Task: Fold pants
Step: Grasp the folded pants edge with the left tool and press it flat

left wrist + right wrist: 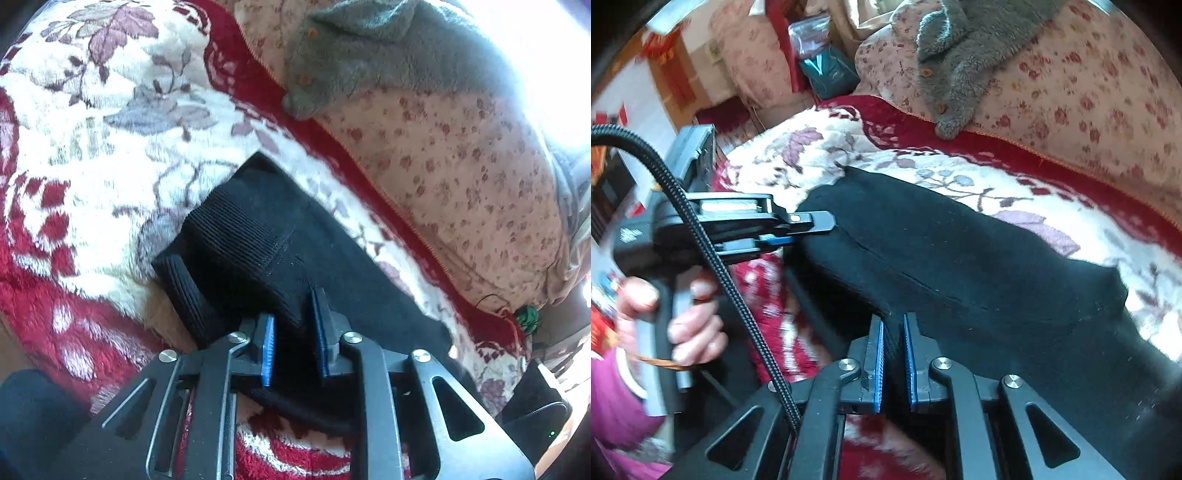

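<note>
- The black knitted pants [960,266] lie across a fluffy cream blanket with a red border and mauve leaf pattern [122,147], spread on a bed.
- The left gripper [295,332] has its blue-padded jaws nearly closed on a bunched fold of the pants' ribbed cuff [236,236]; the black cloth sits between the pads, pinched.
- In the right wrist view this same gripper [809,230] shows from the side at the far end of the pants, held by a person's hand [683,317] in a magenta sleeve [617,398], with a braided black cable [713,254] running across it.
- The right gripper [894,354] has its jaws drawn close together on a raised ridge of the pants' near edge, with the fabric squeezed between the blue pads.
- Beyond the blanket lies a pale quilt with small rose flowers [1089,92], and a grey fleece garment with small brown buttons [956,62] rests on top of it.
</note>
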`<state>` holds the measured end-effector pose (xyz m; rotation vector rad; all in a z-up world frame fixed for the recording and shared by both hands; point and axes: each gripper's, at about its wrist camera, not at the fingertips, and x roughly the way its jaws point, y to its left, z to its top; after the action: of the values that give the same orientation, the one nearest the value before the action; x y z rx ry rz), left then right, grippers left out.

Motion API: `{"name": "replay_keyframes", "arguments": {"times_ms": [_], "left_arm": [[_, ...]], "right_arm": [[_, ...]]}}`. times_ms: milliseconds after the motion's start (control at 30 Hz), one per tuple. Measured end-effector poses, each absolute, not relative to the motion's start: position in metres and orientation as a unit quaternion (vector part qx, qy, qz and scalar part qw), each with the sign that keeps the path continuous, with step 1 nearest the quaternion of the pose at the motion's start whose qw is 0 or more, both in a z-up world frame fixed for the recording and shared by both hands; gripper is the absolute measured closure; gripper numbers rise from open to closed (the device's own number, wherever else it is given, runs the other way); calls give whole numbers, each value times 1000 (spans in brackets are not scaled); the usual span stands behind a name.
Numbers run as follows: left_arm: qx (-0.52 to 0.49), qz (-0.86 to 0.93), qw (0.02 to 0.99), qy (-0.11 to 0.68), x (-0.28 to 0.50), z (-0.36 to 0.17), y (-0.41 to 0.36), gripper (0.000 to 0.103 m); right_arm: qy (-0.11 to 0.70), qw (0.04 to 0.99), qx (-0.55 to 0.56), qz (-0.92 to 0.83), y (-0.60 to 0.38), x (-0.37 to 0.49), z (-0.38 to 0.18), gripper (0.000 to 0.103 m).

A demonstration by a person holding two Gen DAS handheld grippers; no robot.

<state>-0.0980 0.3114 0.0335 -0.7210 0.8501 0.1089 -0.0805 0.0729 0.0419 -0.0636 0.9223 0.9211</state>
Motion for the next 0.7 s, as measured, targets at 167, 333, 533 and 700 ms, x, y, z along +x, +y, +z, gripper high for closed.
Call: {"name": "replay_keyframes", "arguments": {"times_ms": [167,333,533,700], "left_arm": [[-325,63,861,386,-115,49,317,95],[-321,93,844,421,-120,19,319,95],[-303,106,855,407,-129,33,312,90],[-250,137,879,381,-142,57,302,87]], "right_arm": [[435,779,-8,451,78,-87,50,94],[454,771,-29,445,91,-91,29,93],[455,772,15,443,72,-90,38,67],[439,797,56,410,36,-86,49,67]]}}
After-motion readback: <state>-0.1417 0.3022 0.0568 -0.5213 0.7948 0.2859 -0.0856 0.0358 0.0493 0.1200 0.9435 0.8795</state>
